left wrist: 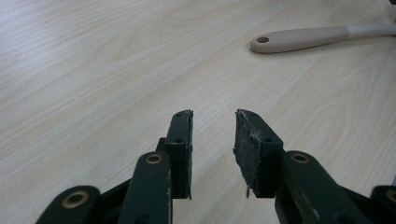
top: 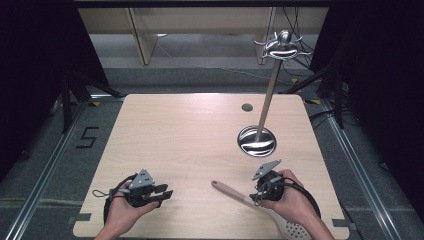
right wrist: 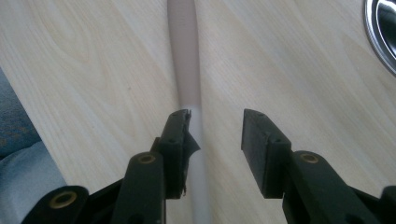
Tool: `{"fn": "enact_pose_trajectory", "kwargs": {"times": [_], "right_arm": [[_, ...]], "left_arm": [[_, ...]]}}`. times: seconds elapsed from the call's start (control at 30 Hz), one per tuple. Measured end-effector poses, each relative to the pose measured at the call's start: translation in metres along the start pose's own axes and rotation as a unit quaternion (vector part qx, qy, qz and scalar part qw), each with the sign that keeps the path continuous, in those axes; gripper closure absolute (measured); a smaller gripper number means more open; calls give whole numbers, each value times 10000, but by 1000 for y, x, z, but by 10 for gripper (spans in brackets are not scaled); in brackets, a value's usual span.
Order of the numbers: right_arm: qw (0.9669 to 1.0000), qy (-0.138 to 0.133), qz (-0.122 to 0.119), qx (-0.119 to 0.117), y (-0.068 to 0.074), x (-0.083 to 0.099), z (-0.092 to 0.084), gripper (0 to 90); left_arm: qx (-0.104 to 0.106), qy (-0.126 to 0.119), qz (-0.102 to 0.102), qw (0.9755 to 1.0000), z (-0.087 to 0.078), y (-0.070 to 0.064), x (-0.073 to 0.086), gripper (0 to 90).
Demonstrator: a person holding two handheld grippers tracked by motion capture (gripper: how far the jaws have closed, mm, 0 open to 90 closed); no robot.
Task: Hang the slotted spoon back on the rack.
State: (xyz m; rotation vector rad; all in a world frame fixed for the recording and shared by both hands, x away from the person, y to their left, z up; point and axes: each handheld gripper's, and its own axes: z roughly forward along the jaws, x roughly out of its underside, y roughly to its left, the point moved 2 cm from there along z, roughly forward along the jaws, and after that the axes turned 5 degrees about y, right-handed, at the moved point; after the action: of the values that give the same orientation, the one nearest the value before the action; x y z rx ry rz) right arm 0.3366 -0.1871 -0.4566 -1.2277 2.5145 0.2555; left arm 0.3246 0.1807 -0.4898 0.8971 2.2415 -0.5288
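In the right gripper view the right gripper (right wrist: 215, 130) has its jaws parted to a middling width with nothing pressed between the pads; the pale handle of the slotted spatula (right wrist: 184, 56) runs up the middle of that frame from under the left-hand pad, lying on the table (right wrist: 93, 70) rather than being gripped. That placing reads as a release or a pause above the tool: the jaws straddle the shaft loosely, so the spatula rests under its own weight. In the left gripper view the left gripper (left wrist: 212, 135) is likewise open, its worn pads bare, aimed across bare wood towards the handle end with its hanging hole at the upper right of the frame. In the high view the spatula (top: 231, 191) lies at the lower right of the table, its long axis slanting from the handle tip near the lower centre down to the perforated white head at the bottom edge, partly under the person's right hand (top: 292, 200). The handle thus points up and left in that picture, towards the left gripper (top: 162, 192), which sits well apart at the lower left. Above the right hand stands a utensil stand (top: 257, 141), its pole rising to hooks at the upper right; my guess is that the holed handle is meant for one of those hooks.
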Motion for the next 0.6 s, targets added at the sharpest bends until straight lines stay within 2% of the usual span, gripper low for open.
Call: {"fn": "enact_pose_trajectory", "kwargs": {"times": [0.03,0.13,0.17,0.2,0.23,0.3,0.33,0.37,0.4,0.43,0.53,0.57,0.6], "right_arm": [[10000,-21,-96,-2,-2,0,0,622],[10000,3,-72,-28,-2,1,0,629],[9999,154,77,5,-1,1,-2,645],[9999,154,77,5,-1,1,-2,645],[9999,124,-36,-58,-1,1,-1,652],[9997,226,-44,-59,-1,-1,0,683],[9997,226,-44,-59,-1,-1,0,683],[9993,344,-109,-75,-1,-3,0,695],[9993,344,-109,-75,-1,-3,0,695],[9985,477,-277,-57,-3,-5,0,695],[9982,544,-233,-101,-1,-9,-1,696],[9977,582,-358,-37,-3,-11,-1,696],[9974,640,-334,-36,-2,-14,-1,699]], "left_arm": [[17,-15,-127,9999,1,-2,0,659],[33,-13,-131,9999,1,-1,0,655],[11,-3,-124,9999,2,-1,0,653],[50,-23,-142,9999,2,-2,0,653],[40,-10,-128,9999,2,-1,0,651],[-6,57,58,10000,1,1,0,645],[-6,57,58,10000,1,1,0,643],[44,-56,-128,9999,2,-1,-1,641],[44,-56,-128,9999,2,-1,-1,639],[34,-38,-14,10000,2,1,-2,639],[28,-93,-14,10000,2,1,-4,635],[25,-26,85,10000,1,2,-4,635],[34,-32,68,10000,1,1,-4,634]]}}
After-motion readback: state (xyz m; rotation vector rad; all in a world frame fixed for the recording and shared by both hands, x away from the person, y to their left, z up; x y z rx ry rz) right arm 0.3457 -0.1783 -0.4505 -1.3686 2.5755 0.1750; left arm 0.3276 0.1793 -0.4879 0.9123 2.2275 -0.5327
